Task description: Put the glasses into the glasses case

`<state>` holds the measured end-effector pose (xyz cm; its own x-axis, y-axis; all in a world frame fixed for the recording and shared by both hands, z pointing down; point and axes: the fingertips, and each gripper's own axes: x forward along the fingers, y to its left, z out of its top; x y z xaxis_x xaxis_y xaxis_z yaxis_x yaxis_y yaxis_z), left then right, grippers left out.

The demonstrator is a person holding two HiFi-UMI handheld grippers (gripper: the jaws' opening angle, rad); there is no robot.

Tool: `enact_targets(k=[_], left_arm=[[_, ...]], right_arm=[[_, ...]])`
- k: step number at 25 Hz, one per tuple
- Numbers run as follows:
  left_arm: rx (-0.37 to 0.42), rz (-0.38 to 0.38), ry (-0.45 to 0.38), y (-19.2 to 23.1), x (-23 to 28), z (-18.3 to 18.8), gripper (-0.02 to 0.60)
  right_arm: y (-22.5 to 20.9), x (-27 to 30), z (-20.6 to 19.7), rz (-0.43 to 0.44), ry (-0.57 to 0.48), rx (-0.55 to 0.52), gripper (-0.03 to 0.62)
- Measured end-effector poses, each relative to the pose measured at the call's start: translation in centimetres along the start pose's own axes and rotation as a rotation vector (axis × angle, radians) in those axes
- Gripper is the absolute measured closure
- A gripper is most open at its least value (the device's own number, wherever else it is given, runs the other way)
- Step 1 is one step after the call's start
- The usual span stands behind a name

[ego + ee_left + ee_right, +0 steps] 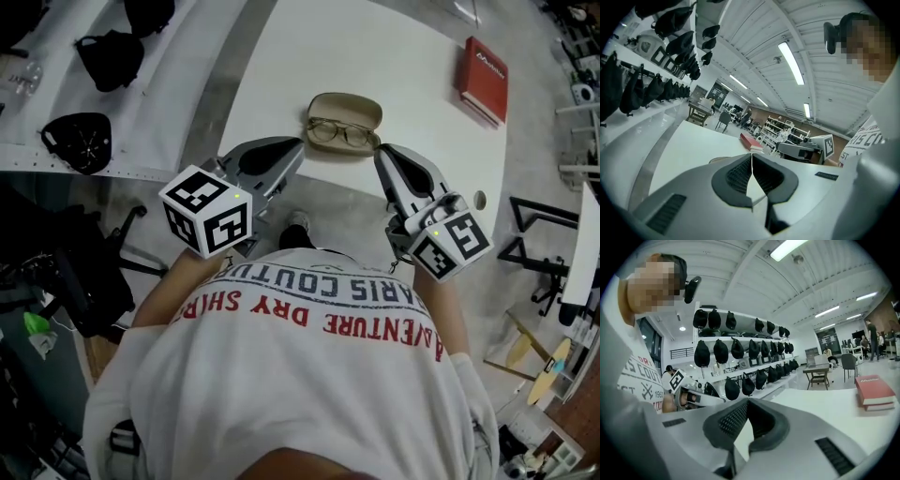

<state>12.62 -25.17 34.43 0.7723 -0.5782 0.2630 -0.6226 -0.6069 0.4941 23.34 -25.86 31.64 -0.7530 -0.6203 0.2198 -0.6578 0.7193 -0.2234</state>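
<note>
In the head view, the glasses (339,132) lie inside the open tan glasses case (345,109) at the near edge of the white table (403,66). My left gripper (298,143) is raised just left of the case with its jaws shut and nothing between them. My right gripper (379,150) is lifted just right of the case, also shut and empty. In the left gripper view the closed gripper (752,154) points level over the table. The right gripper (746,401) looks the same in its own view.
A red book (483,78) lies on the table's far right and shows in both gripper views as the book (751,142) and the book (873,392). Black caps (80,141) sit on white shelves at left. A folded stand (530,248) is on the floor at right.
</note>
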Motion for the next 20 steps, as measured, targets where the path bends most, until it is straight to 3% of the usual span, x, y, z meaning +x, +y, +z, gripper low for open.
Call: enact_targets(k=[8,20], left_arm=[[0.032,-0.008,-0.021,-0.6,0.4,1.4,0.552],[0.04,0.024,-0.008,1.0,2.1,1.6,0.552]], right_arm=[[-0.3,-0.2,1.2,0.002,-0.03,-0.01,0.57],[-2.7,1.2,0.4,-0.003,0.017,-0.058,0.57]])
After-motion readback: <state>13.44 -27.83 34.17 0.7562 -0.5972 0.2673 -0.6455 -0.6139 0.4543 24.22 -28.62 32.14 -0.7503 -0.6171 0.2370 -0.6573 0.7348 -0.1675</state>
